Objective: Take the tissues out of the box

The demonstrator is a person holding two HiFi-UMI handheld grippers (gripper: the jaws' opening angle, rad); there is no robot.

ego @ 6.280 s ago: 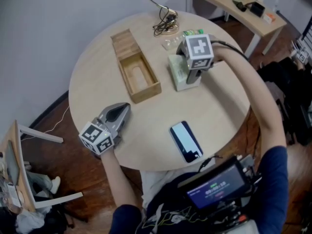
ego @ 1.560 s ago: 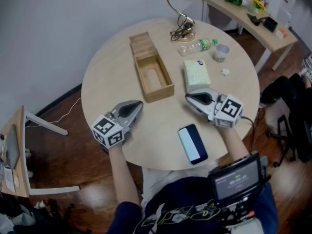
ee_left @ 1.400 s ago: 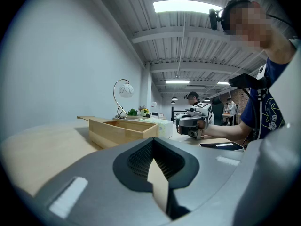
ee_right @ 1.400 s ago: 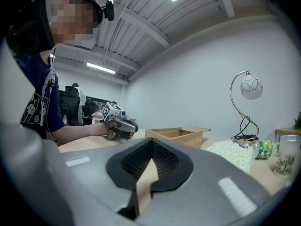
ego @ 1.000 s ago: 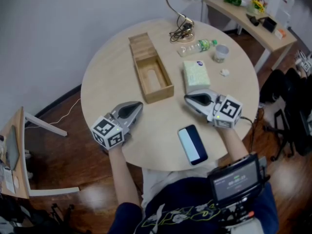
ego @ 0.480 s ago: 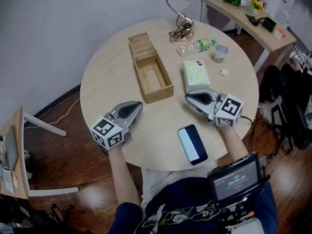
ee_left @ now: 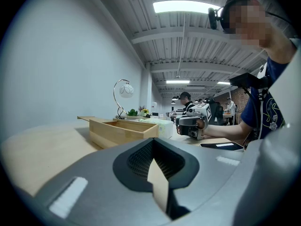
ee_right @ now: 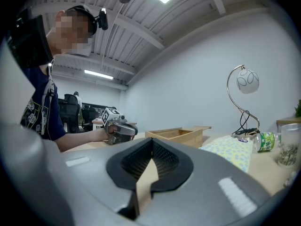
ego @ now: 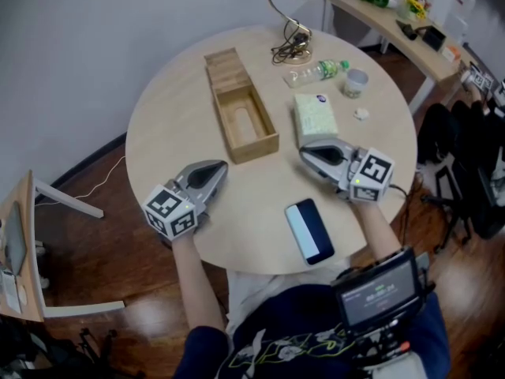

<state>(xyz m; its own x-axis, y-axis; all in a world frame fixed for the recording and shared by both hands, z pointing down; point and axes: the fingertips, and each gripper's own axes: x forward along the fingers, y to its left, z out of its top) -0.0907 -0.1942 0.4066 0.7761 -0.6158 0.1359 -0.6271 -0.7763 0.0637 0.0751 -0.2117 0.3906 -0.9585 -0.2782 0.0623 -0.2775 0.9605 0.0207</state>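
The open wooden box (ego: 241, 117) lies on the round table (ego: 166, 125), its inside bare, with its lid (ego: 220, 61) flat behind it. To its right the pale green tissue pack (ego: 316, 118) lies flat on the table. My left gripper (ego: 222, 165) rests shut at the near left and points at the box's near end (ee_left: 123, 130). My right gripper (ego: 304, 153) rests shut just in front of the tissue pack (ee_right: 228, 149). Neither gripper holds anything. Each gripper view shows the other gripper across the table.
A black phone (ego: 309, 231) lies near the table's front edge between my arms. At the back stand a lamp base with cables (ego: 288, 46), a lying bottle (ego: 316, 73), a cup (ego: 356, 81) and a small white scrap (ego: 360, 114). A desk (ego: 394, 22) stands beyond.
Since the oldest frame my right gripper has come back from over the tissue pack to the near side of the table. Over the last second both grippers have stayed put.
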